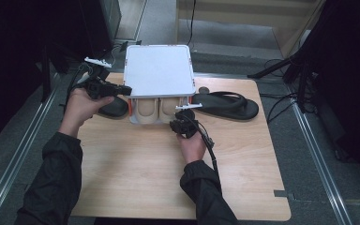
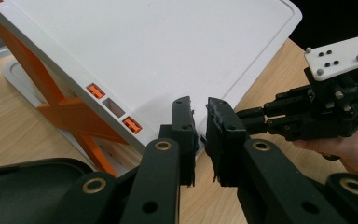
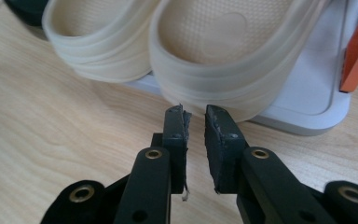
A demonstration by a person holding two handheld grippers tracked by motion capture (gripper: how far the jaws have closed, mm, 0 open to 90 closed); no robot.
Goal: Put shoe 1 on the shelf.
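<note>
A: Right tongs slightly apart, nothing clamped. Cream slipper dead ahead at 12 o'clock, heel touching the tips, long axis running away.
B: Left tongs slightly apart too, empty, at rack side. Right's nearer.

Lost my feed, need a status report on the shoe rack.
Both grippers, left and right, slightly open, holding nothing. Cream slippers sit on white rack lower shelf. Black sandals flank rack.

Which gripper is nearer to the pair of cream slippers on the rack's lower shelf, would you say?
The right gripper: its tips sit just before the cream slippers. The left gripper is at the rack's left edge, farther off.
</note>
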